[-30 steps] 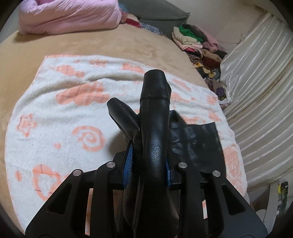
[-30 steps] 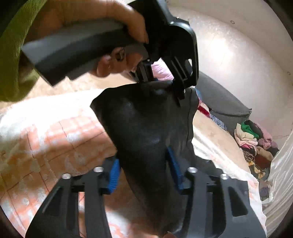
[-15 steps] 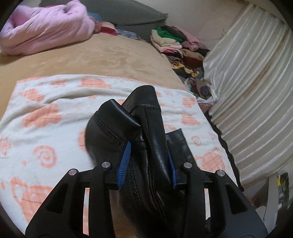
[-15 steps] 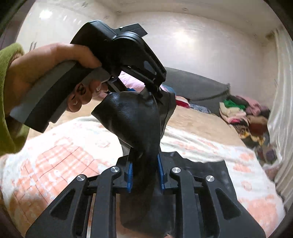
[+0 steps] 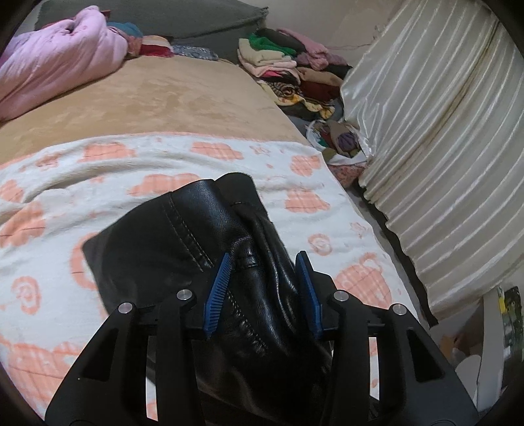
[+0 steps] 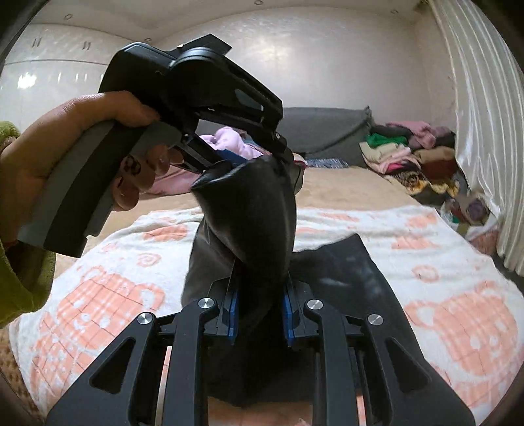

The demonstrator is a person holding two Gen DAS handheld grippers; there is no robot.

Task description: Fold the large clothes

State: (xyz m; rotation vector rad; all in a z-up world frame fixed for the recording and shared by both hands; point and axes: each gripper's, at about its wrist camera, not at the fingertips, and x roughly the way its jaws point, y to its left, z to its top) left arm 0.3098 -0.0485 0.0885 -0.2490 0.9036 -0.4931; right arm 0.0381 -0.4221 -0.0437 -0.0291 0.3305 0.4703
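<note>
Over the bed point(image 5: 170, 98), both grippers had hold of one black leather garment point(image 5: 209, 236). Left gripper point(image 5: 265, 288): blue-padded fingers point(image 5: 217, 291) pinched a bunched fold with visible stitched seams; the rest of the piece spread down-left onto the white towel with orange prints point(image 5: 98, 170) covering the near part of the bed. Right gripper point(image 6: 260, 311): fingers point(image 6: 232, 311) pinched a thick fold of the same black leather garment point(image 6: 252, 209), which rose from there to the left gripper point(image 6: 281, 154), held above it in the person's left hand point(image 6: 65, 144). A flat part of the garment lay on the towel point(image 6: 425, 229), to the right of the right gripper. Pink duvet point(image 5: 55, 55) sat bundled at the far end of the bed, grey cushion point(image 5: 196, 16) behind it. Pile of folded clothes point(image 5: 288, 65) stood by the far right corner, next to a cream pleated curtain point(image 5: 442, 147).
</note>
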